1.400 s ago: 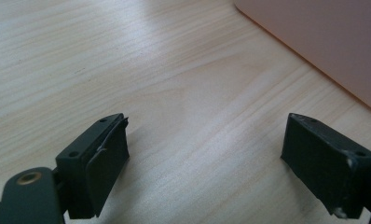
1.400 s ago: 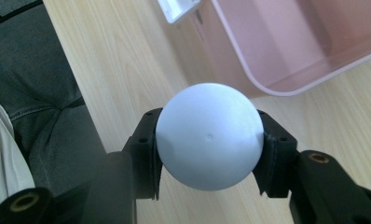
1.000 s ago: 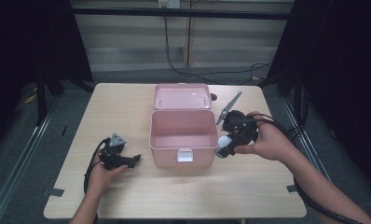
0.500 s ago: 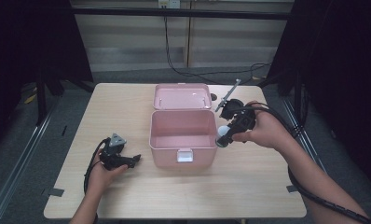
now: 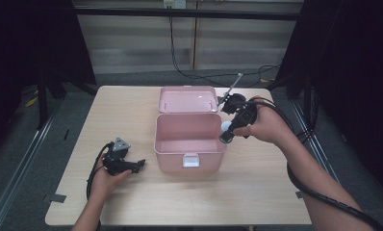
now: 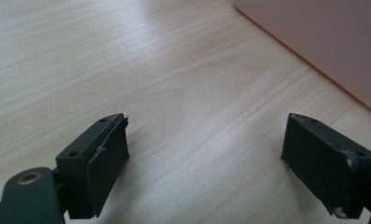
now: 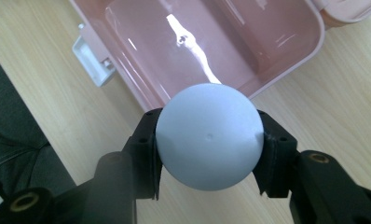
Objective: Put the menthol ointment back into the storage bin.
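the left gripper [image 5: 132, 166] is a black tool with a grey three-cornered plate [image 5: 120, 145] on top and a black cable [image 5: 94, 168] looping from its back. in the left gripper view its two jaws are blocky black wedges with flat rubbery pads [image 6: 110, 170], small screw holes along their tops, a brass-coloured eyelet [image 6: 29, 177] on the link below, and pale scuffs at one tip. the right gripper [image 7: 207, 140] has the same black jaws with screw holes and brass eyelets; a thick black cable [image 5: 319, 197] trails along the bare forearm.
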Tool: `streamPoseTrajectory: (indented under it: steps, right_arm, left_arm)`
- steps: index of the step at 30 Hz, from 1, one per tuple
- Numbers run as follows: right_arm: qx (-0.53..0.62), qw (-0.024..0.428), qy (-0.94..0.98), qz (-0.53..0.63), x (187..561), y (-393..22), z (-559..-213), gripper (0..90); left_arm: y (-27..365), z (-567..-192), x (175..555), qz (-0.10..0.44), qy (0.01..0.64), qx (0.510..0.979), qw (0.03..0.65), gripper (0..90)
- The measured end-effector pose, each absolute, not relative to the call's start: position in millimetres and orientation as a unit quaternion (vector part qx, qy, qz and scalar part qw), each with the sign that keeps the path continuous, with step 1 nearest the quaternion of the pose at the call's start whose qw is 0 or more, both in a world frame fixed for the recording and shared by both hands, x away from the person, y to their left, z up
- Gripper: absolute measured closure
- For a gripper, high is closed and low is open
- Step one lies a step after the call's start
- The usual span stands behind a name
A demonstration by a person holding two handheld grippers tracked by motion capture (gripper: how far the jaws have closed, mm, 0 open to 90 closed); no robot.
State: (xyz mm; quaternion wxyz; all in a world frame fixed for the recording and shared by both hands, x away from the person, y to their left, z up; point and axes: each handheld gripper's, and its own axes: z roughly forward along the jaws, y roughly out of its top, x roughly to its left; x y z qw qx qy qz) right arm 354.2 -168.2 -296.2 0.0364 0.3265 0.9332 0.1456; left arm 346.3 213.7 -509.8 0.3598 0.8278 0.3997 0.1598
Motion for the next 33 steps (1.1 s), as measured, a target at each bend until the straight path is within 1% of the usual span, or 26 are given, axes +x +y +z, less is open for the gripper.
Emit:
streamPoseTrajectory:
  steps: [8, 23, 32, 33]
  right_arm:
    - [0.337, 0.041, 0.931, 0.137, 365.8, -161.3, -302.1, 50.3]
    - [0.369, 0.031, 0.914, 0.165, 385.8, -151.5, -314.7, 50.3]
    - [0.391, 0.036, 0.908, 0.145, 395.8, -142.2, -327.2, 50.3]
    - [0.396, 0.032, 0.907, 0.142, 396.3, -140.2, -328.7, 50.3]
  left_arm:
    - [213.2, -509.8, 346.1, 0.160, 0.400, 0.828, 0.359, 13.6]
    - [212.9, -509.8, 345.9, 0.160, 0.400, 0.829, 0.358, 13.3]
    - [213.4, -509.9, 346.3, 0.159, 0.399, 0.828, 0.360, 13.2]
    - [213.4, -509.9, 346.3, 0.159, 0.399, 0.828, 0.360, 13.2]
